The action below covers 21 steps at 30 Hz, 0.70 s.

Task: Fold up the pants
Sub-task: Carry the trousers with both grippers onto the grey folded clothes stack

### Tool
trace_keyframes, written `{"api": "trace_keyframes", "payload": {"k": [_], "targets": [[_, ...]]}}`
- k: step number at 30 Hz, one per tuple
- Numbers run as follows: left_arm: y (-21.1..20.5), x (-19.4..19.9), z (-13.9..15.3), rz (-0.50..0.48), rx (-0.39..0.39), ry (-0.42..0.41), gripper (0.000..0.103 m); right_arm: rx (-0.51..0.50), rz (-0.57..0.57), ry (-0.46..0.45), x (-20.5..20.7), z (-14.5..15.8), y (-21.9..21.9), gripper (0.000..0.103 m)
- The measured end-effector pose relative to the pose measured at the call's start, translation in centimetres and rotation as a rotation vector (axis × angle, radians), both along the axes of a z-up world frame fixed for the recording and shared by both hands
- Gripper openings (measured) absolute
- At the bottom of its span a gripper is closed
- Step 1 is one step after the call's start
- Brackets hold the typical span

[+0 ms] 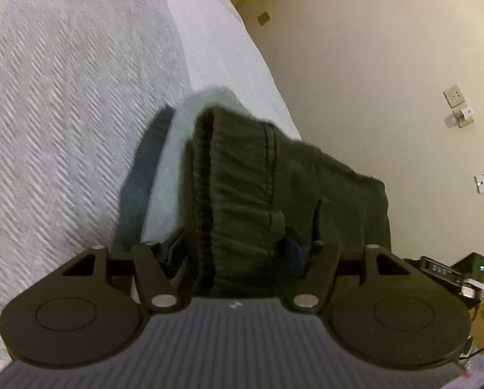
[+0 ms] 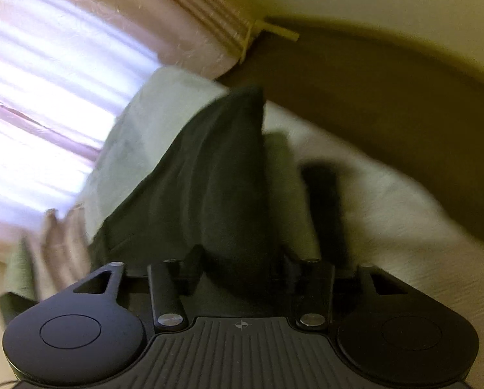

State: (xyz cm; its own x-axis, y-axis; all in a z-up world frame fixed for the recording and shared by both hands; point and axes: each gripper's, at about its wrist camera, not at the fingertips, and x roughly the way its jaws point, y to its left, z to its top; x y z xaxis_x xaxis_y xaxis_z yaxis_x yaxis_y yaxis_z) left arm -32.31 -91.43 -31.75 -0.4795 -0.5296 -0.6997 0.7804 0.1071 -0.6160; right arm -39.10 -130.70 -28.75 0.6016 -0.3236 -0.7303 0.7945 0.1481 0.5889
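Note:
Dark green pants (image 1: 258,188) hang bunched from my left gripper (image 1: 238,253), which is shut on the gathered elastic waistband. Their shadow falls on the white bedspread (image 1: 63,113) below. In the right wrist view, which is blurred by motion, a dark fold of the same pants (image 2: 216,178) rises from between the fingers of my right gripper (image 2: 242,272), which is shut on it. A pale green cloth (image 2: 151,129) lies behind the pants there, and a corner of it shows in the left wrist view as pale cloth (image 1: 180,149).
The bed edge (image 1: 242,52) runs diagonally, with a cream wall (image 1: 371,81) and wall sockets (image 1: 454,95) to the right. In the right wrist view a bright curtained window (image 2: 47,97) fills the left, brown floor (image 2: 387,103) the right, and a hand (image 2: 60,246) shows at lower left.

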Motion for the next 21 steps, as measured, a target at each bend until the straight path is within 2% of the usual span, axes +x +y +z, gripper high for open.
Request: {"api": "trace_keyframes", "payload": {"k": [2,4,7,9,13,14,16,18,21], "targets": [[0.3,0.7,1.3,-0.013,-0.035,-0.064,0.068,-0.083,-0.01,0.078,-0.5,1.5,0.6,0.056],[0.7,0.9,3.2,-0.001,-0.084,-0.144,0.059,-0.165,-0.02,0.158,-0.5,2.8,1.0,0.056],[1.3,1.1,5.8,0.066,-0.147,-0.235,0.055,-0.308,-0.081,0.293,-0.1,4.8,1.4,0.056],[1.3,0.4,7.1,0.084,-0.21,-0.267,0.052,-0.4,-0.081,0.308,0.6,6.0,1.3,0.054],[0.1,-4.0,7.2,0.001,-0.305,-0.316,0.051,-0.514,0.026,0.305,4.6,5.5,0.3,0.051],[-0.5,-4.9,6.8,-0.006,-0.311,-0.33,0.051,-0.523,0.048,0.313,5.4,4.7,-0.1,0.049],[-1.8,-6.0,4.6,0.008,-0.267,-0.341,0.05,-0.47,0.096,0.349,6.7,1.9,-1.3,0.045],[-2.8,-6.7,2.2,0.021,-0.241,-0.396,0.048,-0.435,0.086,0.362,6.6,-0.6,-1.8,0.045],[-4.1,-6.5,0.1,0.013,-0.263,-0.448,0.053,-0.33,0.018,0.23,4.2,-2.2,-2.5,0.045]]}}
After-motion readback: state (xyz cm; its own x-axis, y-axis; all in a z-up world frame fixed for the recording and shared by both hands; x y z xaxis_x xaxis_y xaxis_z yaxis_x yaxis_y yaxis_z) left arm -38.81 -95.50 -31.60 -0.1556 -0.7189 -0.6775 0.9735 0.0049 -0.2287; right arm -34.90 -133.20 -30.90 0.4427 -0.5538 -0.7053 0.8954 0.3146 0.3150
